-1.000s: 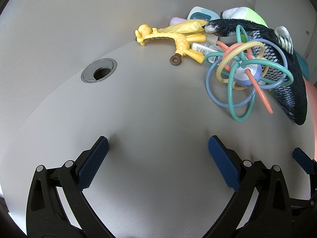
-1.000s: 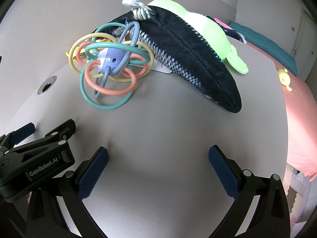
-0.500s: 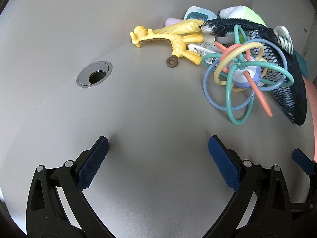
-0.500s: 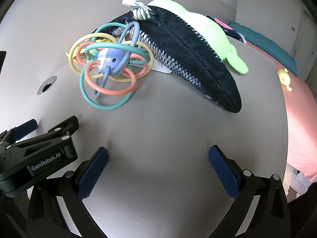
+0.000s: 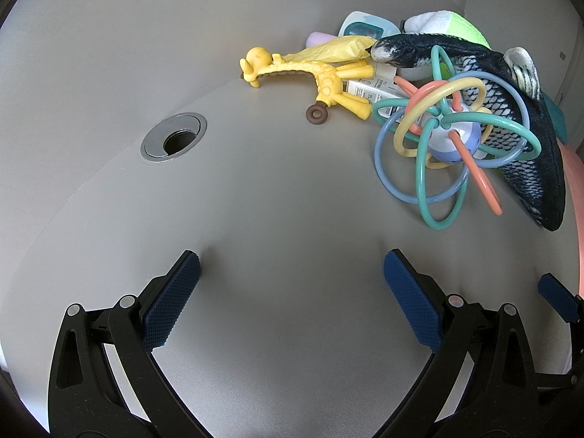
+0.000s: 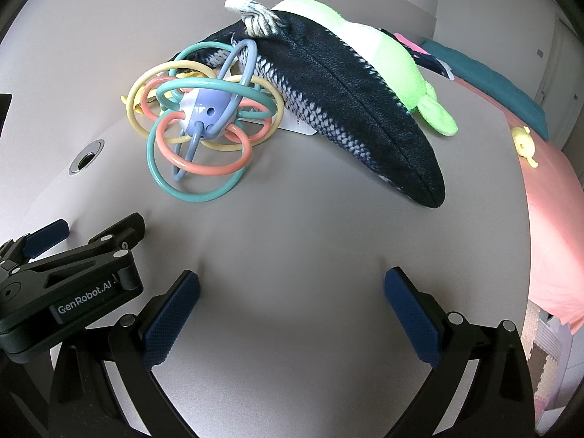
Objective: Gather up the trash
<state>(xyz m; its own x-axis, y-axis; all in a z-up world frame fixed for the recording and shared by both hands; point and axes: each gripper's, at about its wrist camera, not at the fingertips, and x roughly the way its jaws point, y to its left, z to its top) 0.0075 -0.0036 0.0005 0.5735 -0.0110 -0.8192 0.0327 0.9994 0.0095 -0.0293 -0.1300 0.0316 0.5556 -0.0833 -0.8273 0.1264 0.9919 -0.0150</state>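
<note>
We see both grippers hovering low over the grey bench (image 5: 277,197), each with its two blue-padded fingers spread wide and nothing between them. Left gripper (image 5: 292,303) faces the bare middle of the bench; right gripper (image 6: 292,306) sits just beside it on its right, and its one visible pad shows at the edge of the left view.

Clutter sits in one cluster at the far right of the bench, well apart from both grippers. Count from the two views:
- 1 ring rattle (image 5: 449,135), pastel loops around a lilac ball, nearest the grippers, touching the plush fish.
- 1 dark scaled plush fish (image 6: 346,102), lying long across the bench.
- 1 green-and-white plush (image 6: 401,69) behind the fish, resting against it.
- 1 yellow rubber giraffe (image 5: 314,73) with 1 brown ring (image 5: 317,114) at its foot.
- 1 crumpled yellow wrapper (image 5: 335,51), lying over the giraffe's back. Looks like the trash item.
- 1 small white printed carton (image 5: 372,89), partly under the rattle and fish. Possibly trash too.
- 1 teal-and-white gadget (image 5: 365,29) and 1 lilac object (image 5: 317,38) at the back, mostly hidden; we cannot tell what they are.

1 metal cable grommet (image 5: 173,141) is set in the bench to the left of the cluster. A pink bed (image 6: 547,197) lies beyond the bench's right edge.
</note>
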